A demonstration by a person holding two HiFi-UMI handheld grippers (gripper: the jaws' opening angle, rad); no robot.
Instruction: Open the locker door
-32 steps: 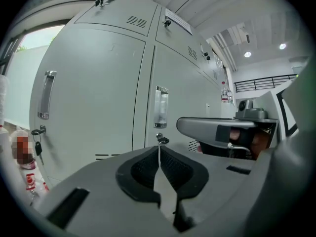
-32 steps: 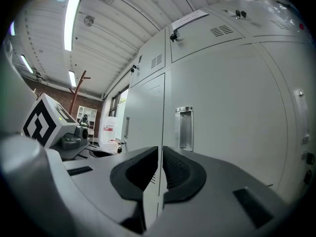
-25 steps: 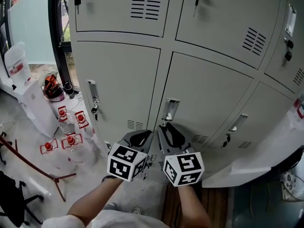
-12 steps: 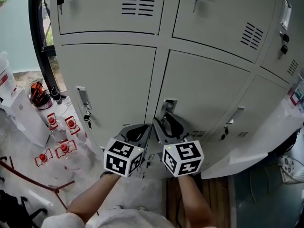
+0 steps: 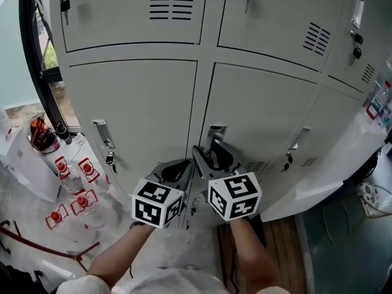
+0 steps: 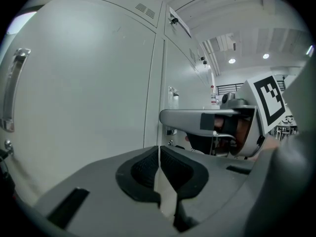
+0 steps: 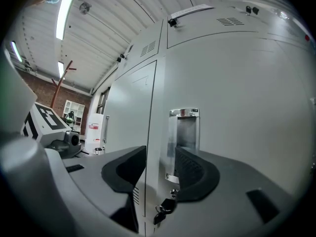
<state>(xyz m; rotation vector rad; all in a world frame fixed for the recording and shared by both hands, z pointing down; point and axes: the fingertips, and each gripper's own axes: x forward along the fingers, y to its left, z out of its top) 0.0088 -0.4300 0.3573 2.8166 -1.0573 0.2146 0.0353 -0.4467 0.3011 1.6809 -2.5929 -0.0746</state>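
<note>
Grey lockers [image 5: 141, 103] fill the background, every door flush. On the right gripper [image 7: 160, 157] the jaws have just been opening and are now held wide, with nothing pressed by the pads; the left edge of the locker door [image 7: 237, 107] is seen through the gap. Just beyond the right-hand pad the recessed handle [image 7: 183, 132] is noted, with a key [image 7: 163, 212] hanging below it. Alongside, the left gripper [image 6: 159, 149] is closed on nothing. Judged: a grip on the handle is being prepared; the door is not yet opened.
</note>
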